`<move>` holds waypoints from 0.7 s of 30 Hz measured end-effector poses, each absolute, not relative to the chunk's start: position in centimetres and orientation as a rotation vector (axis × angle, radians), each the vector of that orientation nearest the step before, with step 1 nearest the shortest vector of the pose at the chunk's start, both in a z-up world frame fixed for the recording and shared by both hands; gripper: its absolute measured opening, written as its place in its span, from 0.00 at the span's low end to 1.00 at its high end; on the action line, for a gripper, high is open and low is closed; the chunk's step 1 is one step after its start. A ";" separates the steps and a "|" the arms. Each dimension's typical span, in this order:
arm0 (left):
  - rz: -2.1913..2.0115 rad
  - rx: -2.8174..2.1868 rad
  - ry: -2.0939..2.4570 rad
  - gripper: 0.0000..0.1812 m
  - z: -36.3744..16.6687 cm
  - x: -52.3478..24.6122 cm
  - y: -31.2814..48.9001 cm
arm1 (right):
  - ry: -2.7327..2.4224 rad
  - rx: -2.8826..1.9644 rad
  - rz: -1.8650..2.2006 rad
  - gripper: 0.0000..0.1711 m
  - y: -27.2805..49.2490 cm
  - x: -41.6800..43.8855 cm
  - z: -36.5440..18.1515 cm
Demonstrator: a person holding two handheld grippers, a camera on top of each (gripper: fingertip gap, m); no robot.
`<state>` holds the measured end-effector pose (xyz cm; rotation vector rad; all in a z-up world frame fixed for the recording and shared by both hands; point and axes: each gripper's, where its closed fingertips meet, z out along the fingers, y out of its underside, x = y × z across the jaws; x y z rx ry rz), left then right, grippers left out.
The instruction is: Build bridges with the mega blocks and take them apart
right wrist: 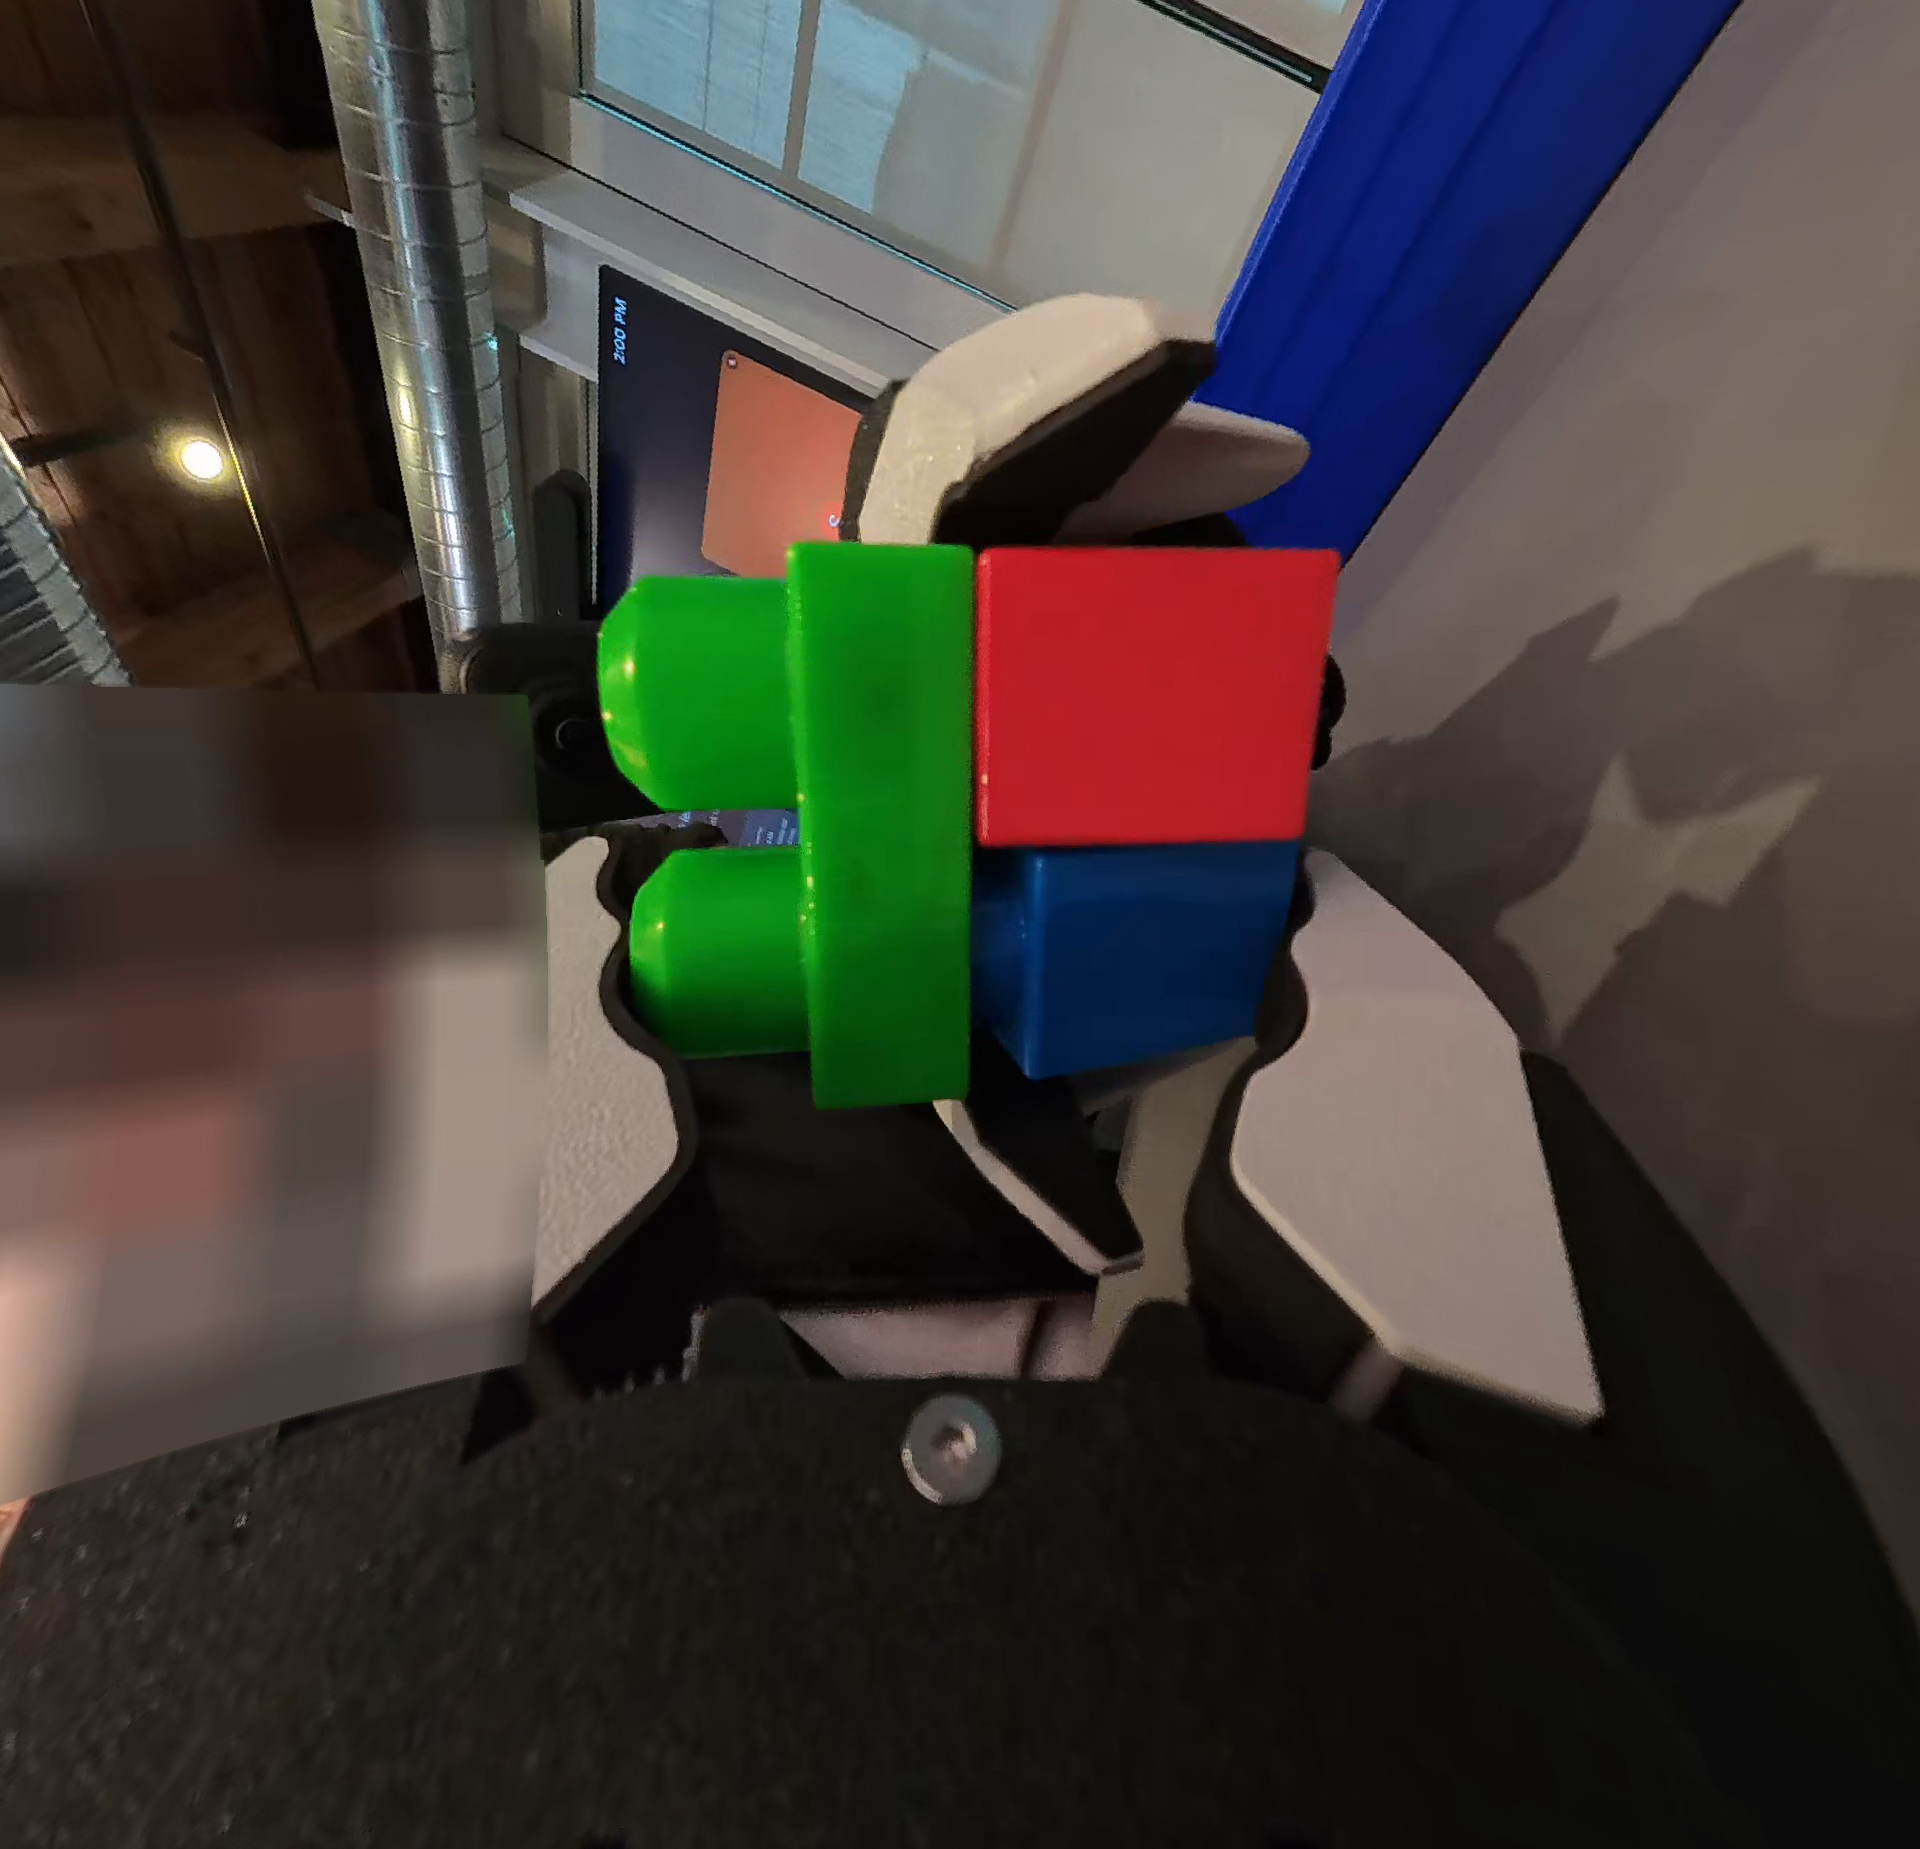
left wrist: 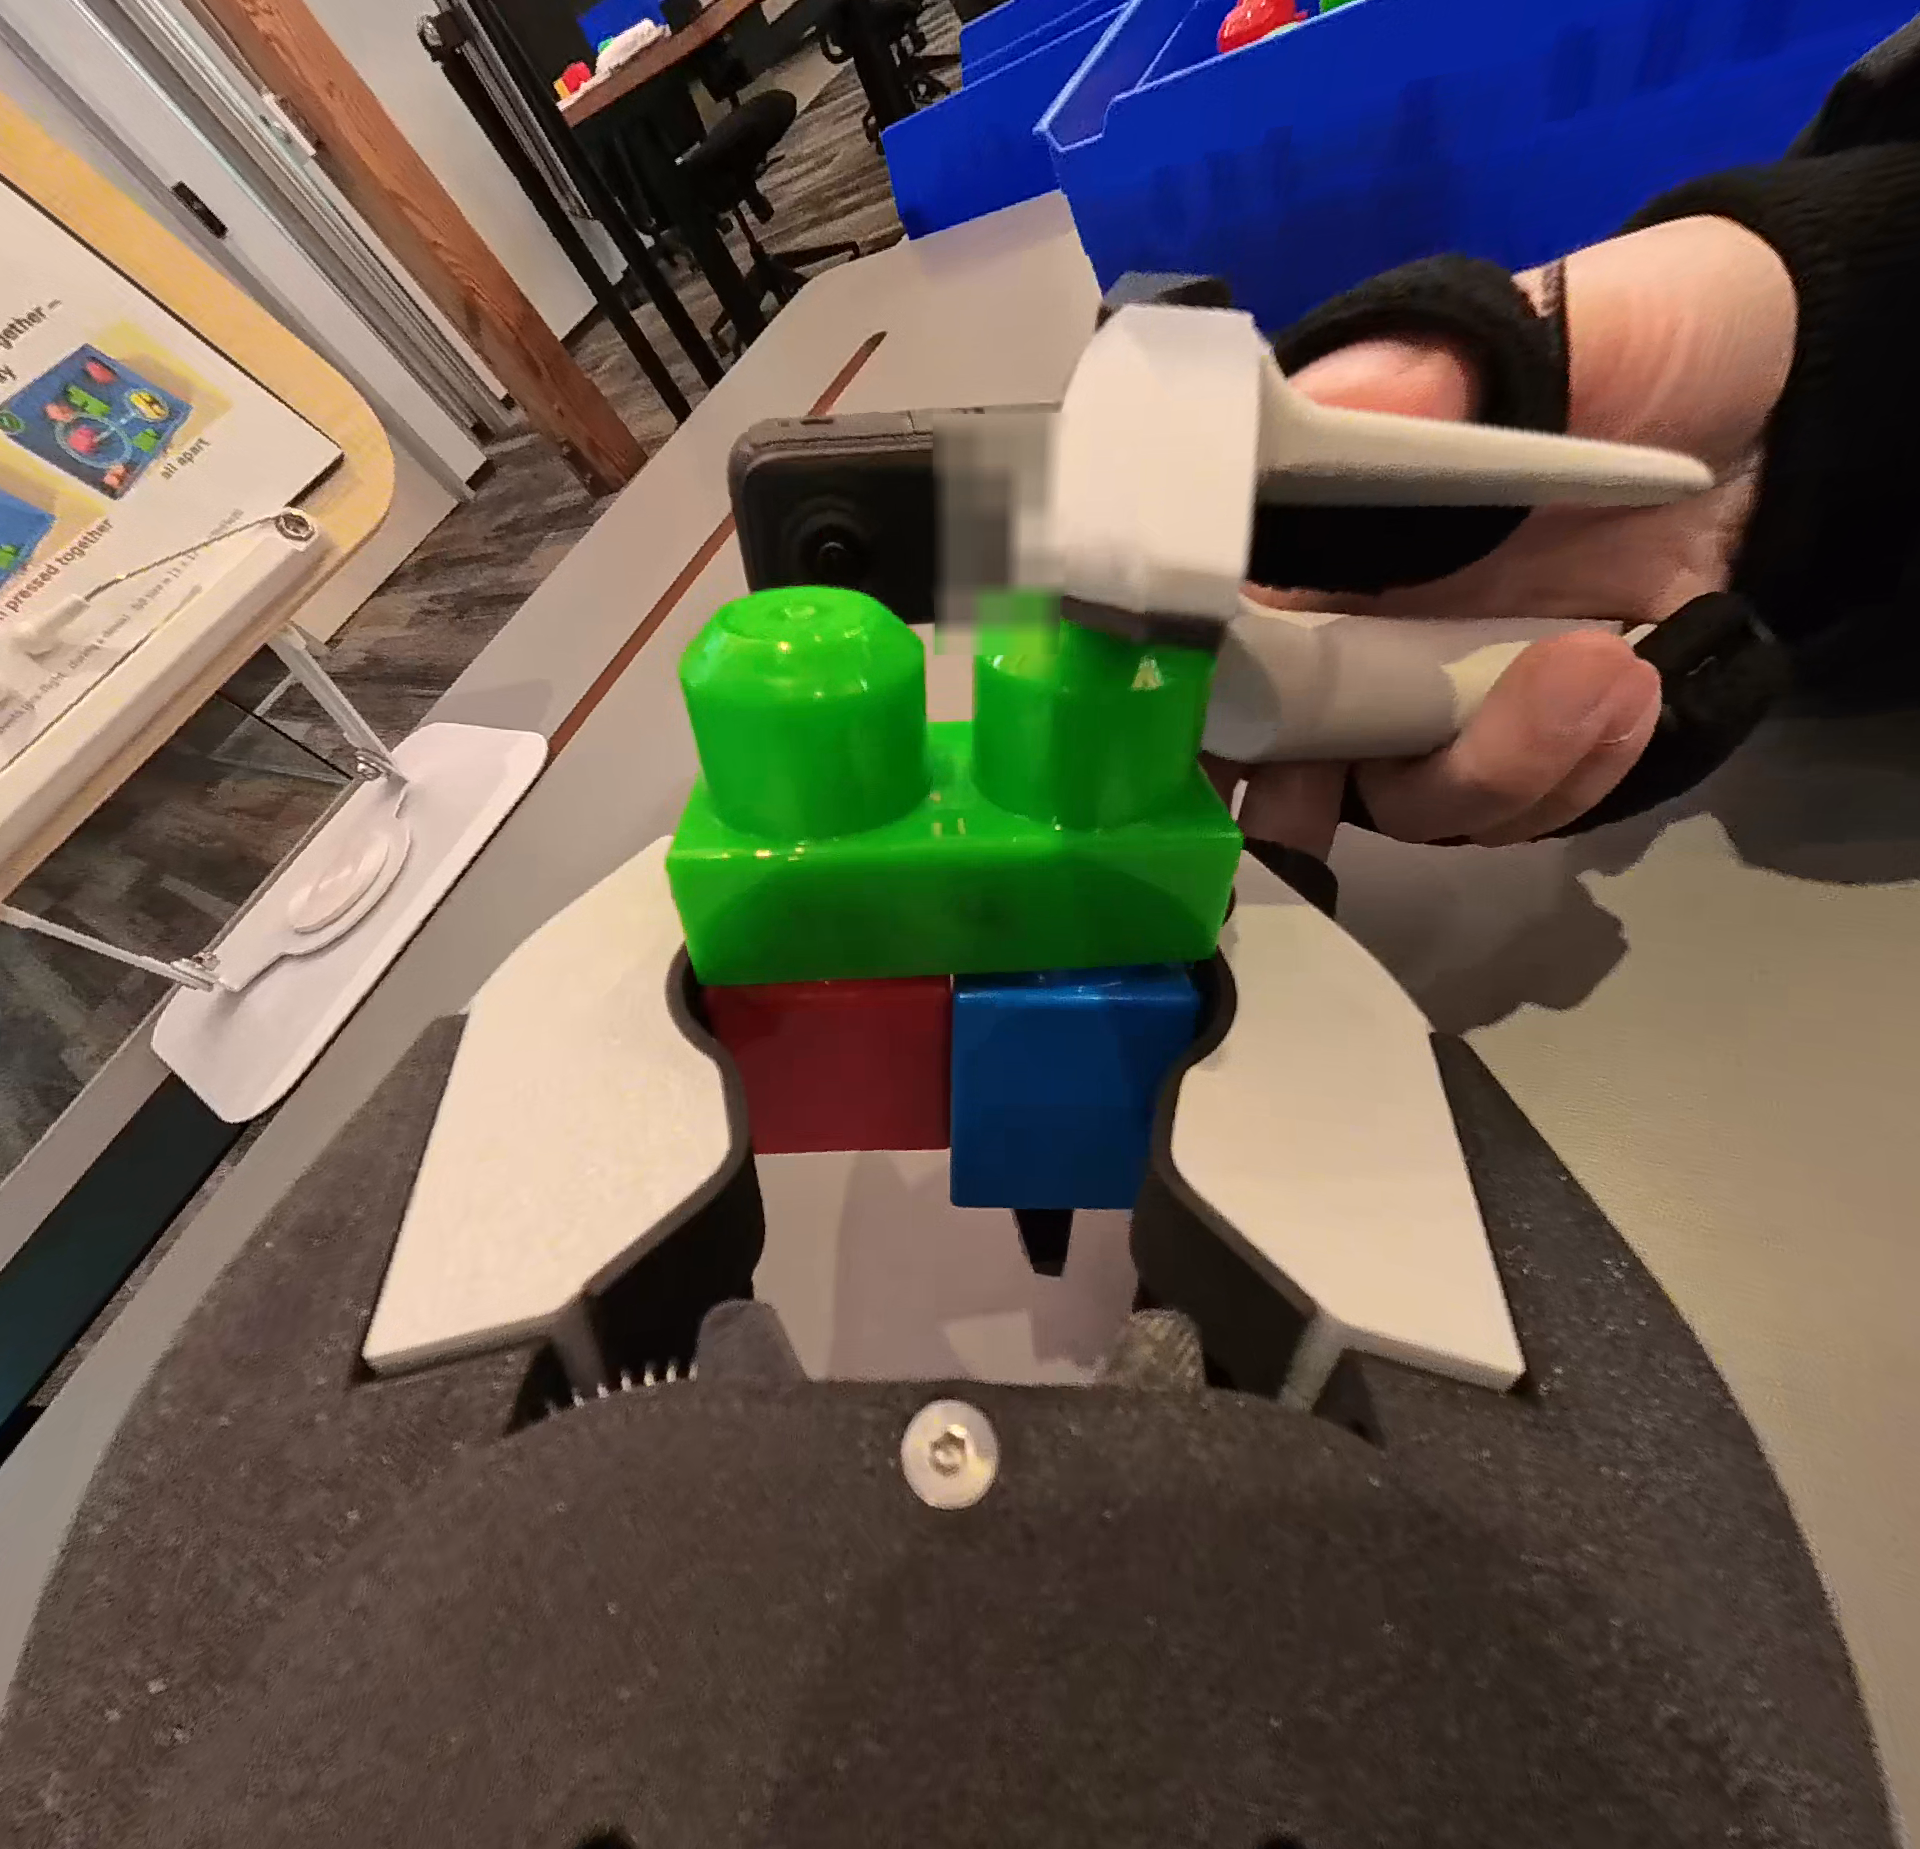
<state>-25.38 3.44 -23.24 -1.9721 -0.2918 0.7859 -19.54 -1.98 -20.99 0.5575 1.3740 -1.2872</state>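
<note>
A small bridge is held up between both grippers: a green two-stud block [left wrist: 956, 895] sits on a red block [left wrist: 831, 1061] and a blue block [left wrist: 1070, 1082]. My left gripper [left wrist: 951, 978] is shut on the bridge, with one finger beside the red block and one beside the blue. My right gripper [left wrist: 1091, 937], held in a gloved hand [left wrist: 1558, 594], reaches in from the right. In the right wrist view the bridge lies sideways. There my right gripper [right wrist: 951, 968] is shut on the lower green stud [right wrist: 717, 958] and the blue block [right wrist: 1132, 958]. The blue block hangs slightly lower than the red block [right wrist: 1153, 698].
Two blue bins [left wrist: 1455, 158] stand at the far right of the grey table [left wrist: 1714, 1176], with a red and a green block inside. An instruction board on a white stand [left wrist: 343, 864] stands at the table's left edge. A blue bin wall [right wrist: 1455, 189] shows behind the bridge.
</note>
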 end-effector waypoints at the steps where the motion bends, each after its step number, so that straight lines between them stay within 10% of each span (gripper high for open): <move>1: 0.790 -1.970 -0.287 0.49 -23.2 -25.4 3.4 | 1.378 0.550 -1.291 0.66 -2.0 -19.5 -21.0; 21: 0.778 -1.954 -0.305 0.49 -23.0 -25.8 3.0 | 1.343 0.587 -1.353 0.62 -2.1 -20.5 -20.7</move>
